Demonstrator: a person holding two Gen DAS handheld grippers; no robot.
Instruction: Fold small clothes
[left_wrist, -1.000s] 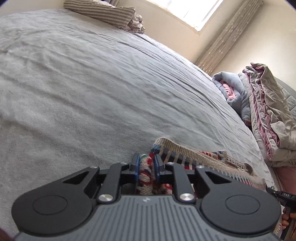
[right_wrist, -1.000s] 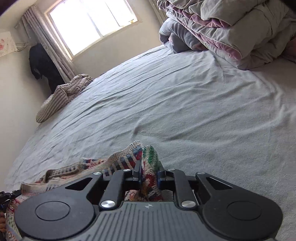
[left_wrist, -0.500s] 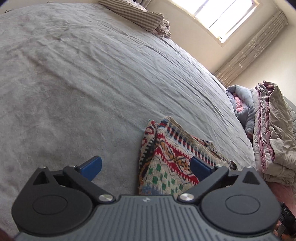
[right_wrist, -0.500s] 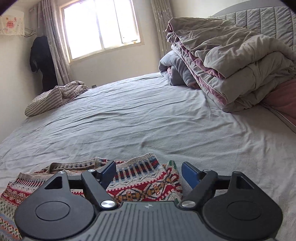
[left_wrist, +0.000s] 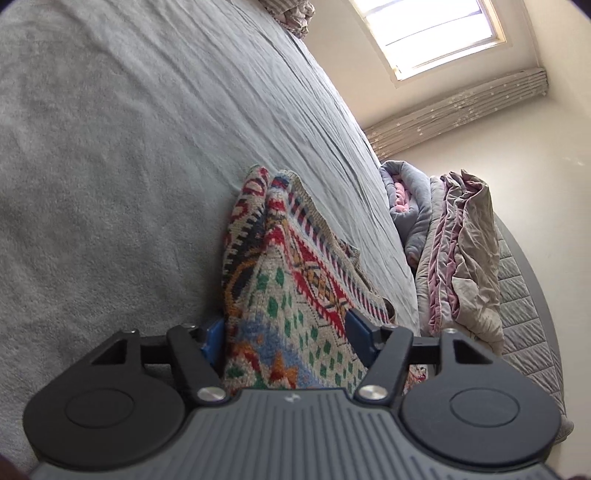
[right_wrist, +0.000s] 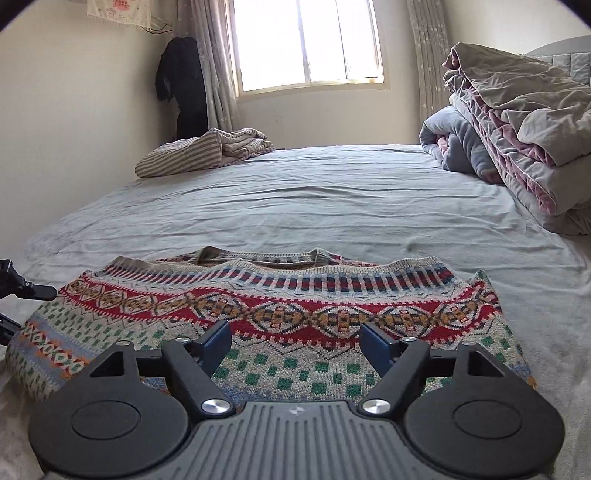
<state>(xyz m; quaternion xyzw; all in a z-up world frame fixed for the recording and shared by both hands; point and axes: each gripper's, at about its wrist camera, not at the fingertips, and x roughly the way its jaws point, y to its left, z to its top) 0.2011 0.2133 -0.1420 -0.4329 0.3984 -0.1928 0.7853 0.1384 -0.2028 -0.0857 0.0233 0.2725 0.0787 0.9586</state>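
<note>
A small patterned knit sweater (right_wrist: 280, 314), red, green, blue and beige, lies folded on the grey bed (right_wrist: 332, 206). My right gripper (right_wrist: 295, 341) is open just above its near half, blue pads apart, holding nothing. In the left wrist view the same sweater (left_wrist: 291, 295) runs away from the camera, its left end bunched up. My left gripper (left_wrist: 286, 341) is open with the sweater's near edge lying between its pads, not clamped. The left gripper's tip (right_wrist: 26, 290) shows at the right wrist view's left edge.
A stack of folded quilts (right_wrist: 517, 140) sits at the right side of the bed, also in the left wrist view (left_wrist: 458, 254). A striped blanket (right_wrist: 199, 155) lies at the far left corner. A window (right_wrist: 306, 44) and curtains stand behind the bed.
Both grippers were shut on the sweater's edge one second ago. Both have opened, let it go and drawn back; the sweater now lies folded flat on the bed.
</note>
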